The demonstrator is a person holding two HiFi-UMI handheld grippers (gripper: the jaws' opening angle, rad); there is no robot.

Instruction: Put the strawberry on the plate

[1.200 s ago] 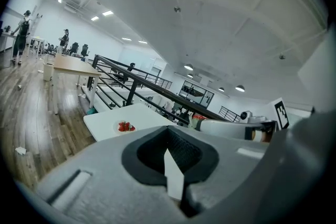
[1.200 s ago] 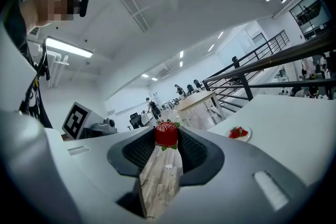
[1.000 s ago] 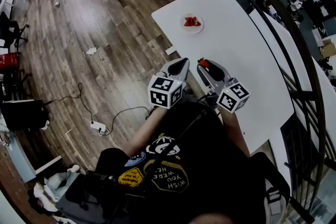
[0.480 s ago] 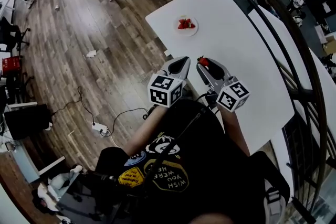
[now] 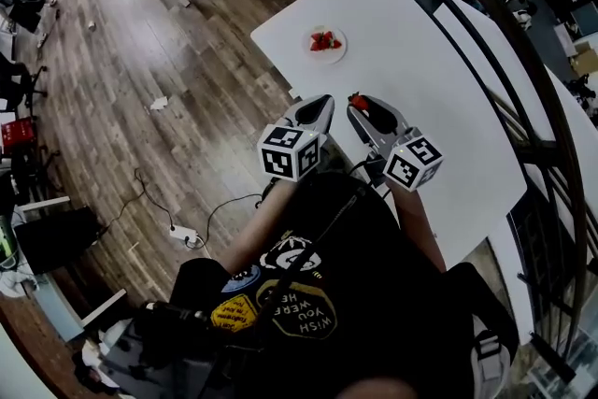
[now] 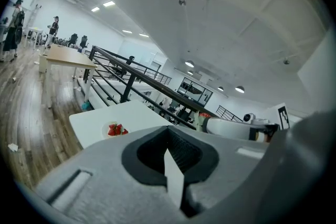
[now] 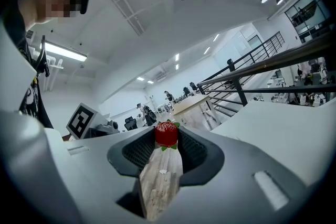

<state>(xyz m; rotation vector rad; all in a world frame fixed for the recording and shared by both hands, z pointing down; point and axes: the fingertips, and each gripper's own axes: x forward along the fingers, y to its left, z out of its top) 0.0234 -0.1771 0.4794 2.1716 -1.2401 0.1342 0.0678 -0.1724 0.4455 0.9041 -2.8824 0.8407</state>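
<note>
We have the strawberry (image 7: 166, 134) but it is not on the plate (image 5: 342, 42) yet. The right gripper (image 5: 363, 107) holds it at the very tips of its jaws. The jaws stand quite wide because the berry sits between them. The red part points out and the little green leaves point back at us.

The left gripper (image 5: 320, 103) holds nothing. Its jaws are pressed together, with just a thin crack showing between them.

So the picking up looks done. What is left, we think, is to carry the berry over to the plate, lower it, and let it go. The plate sits near the far corner of the white table (image 5: 420, 79), well apart from both grippers. It already has some red strawberries (image 5: 323, 41) on it, so we would need to find room beside them.

Each view tells us something different. The head view shows the whole table, the wooden floor (image 5: 168, 42) beside it, and how far the plate is from the grippers. It shows the berry only as a tiny red dot.

The right gripper view shows the berry big and clear between the jaws. It does not show the plate at all.

The left gripper view does show the plate, sitting ahead on the table with the red fruit on it. It also shows the right gripper off to the side.
</note>
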